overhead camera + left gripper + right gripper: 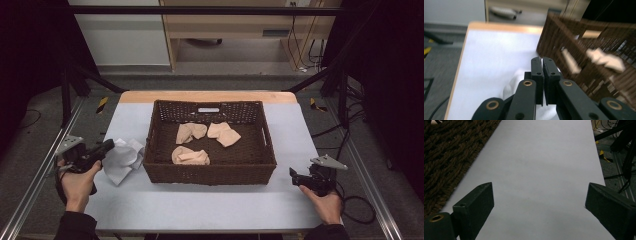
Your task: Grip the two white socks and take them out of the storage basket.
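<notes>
The left claw (109,146) was seen at the lower left of the high view, held in the left hand (77,186), with its tip resting against a white cloth (122,159). In the left gripper view the jaws were pressed flat together, clenched, with the cloth (515,83) bunched under and just behind them; whether a fold was pinched between them could not be told. The cloth lay crumpled on the table (200,205), just beside the left wall of a brown wicker basket (210,175), at the centre left of the high view. Three beige cloths (190,156) were seen lying inside the basket, apart from one another. The right claw (293,175) was held at the lower right of the high view, low over the table and well apart from the basket's right corner. In the right gripper view its jaws were spread wide, released, with bare table (536,182) between them and the basket wall (451,157) at the upper left of the frame.
</notes>
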`<state>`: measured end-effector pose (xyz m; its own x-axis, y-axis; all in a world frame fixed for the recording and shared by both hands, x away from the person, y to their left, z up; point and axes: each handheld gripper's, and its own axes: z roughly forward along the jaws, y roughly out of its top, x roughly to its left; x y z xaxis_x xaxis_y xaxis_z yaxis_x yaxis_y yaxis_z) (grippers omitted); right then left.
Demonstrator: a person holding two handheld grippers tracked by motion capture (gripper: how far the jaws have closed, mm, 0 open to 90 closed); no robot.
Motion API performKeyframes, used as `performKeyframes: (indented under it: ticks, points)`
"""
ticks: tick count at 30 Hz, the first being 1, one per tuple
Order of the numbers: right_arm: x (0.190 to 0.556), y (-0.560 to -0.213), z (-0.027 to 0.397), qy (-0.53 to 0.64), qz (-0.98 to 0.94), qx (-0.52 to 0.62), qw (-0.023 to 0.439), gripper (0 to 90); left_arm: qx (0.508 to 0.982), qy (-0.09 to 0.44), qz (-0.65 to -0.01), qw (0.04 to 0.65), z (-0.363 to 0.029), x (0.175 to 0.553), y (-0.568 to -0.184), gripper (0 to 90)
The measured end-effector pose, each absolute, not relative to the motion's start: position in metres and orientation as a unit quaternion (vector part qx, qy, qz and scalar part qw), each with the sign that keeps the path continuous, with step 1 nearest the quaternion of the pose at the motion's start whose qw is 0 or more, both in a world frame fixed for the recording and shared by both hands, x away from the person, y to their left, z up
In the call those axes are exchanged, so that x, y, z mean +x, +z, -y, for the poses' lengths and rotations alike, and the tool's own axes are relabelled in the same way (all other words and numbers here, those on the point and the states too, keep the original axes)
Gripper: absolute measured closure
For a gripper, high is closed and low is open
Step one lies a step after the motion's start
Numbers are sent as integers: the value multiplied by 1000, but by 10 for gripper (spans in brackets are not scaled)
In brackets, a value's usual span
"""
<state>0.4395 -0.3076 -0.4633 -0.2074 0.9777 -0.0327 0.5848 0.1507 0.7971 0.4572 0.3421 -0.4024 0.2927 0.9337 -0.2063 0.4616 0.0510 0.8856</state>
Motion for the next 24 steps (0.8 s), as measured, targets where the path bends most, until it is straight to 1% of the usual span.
performKeyframes:
  ticks: [2, 3, 5, 6, 7, 8, 10, 11, 13, 14, 15, 16, 17, 18, 19, 21, 22, 24]
  points:
    - [439, -463, 308, 338, -700, 558, 292, 85, 658, 237, -548, 458, -339, 461, -417, 855]
    - [438, -463, 307, 338, -700, 557, 292, 85, 668, 231, -551, 444, -336, 464, -425, 824]
    - [438, -463, 307, 338, -700, 557, 292, 85, 675, 230, -549, 436, -335, 466, -429, 790]
    - [439, -464, 307, 337, -702, 556, 292, 85, 681, 231, -546, 431, -333, 467, -433, 790]
    - [439, -464, 306, 336, -702, 556, 291, 85, 685, 234, -543, 425, -332, 468, -436, 763]
    - [439, -464, 305, 334, -703, 557, 290, 85, 687, 234, -542, 423, -331, 469, -438, 730]
    - [440, -465, 305, 329, -706, 556, 289, 85, 688, 236, -540, 423, -329, 469, -441, 633]
    - [440, -465, 305, 329, -706, 556, 289, 85, 688, 237, -539, 424, -329, 469, -442, 633]
    - [439, -465, 304, 330, -705, 557, 289, 85, 683, 249, -535, 431, -329, 468, -440, 505]
    - [439, -465, 305, 330, -705, 557, 288, 85, 679, 253, -534, 437, -330, 467, -439, 459]
    - [439, -465, 305, 332, -705, 556, 290, 85, 669, 259, -535, 445, -332, 466, -437, 381]
    - [439, -465, 305, 332, -705, 556, 290, 85, 669, 259, -535, 445, -332, 466, -437, 359]
    - [439, -465, 305, 332, -705, 556, 289, 85, 668, 263, -534, 445, -333, 464, -435, 359]
    - [439, -465, 305, 331, -705, 556, 290, 85, 669, 264, -533, 445, -334, 462, -433, 309]
    - [439, -465, 305, 331, -705, 556, 290, 85, 668, 265, -533, 447, -335, 461, -432, 309]
    - [439, -465, 305, 331, -705, 556, 291, 85, 662, 266, -534, 453, -337, 455, -428, 259]
    - [439, -465, 305, 331, -705, 556, 291, 85, 661, 265, -533, 456, -337, 451, -428, 259]
    - [439, -464, 306, 333, -701, 559, 291, 85, 662, 260, -535, 455, -339, 445, -428, 217]
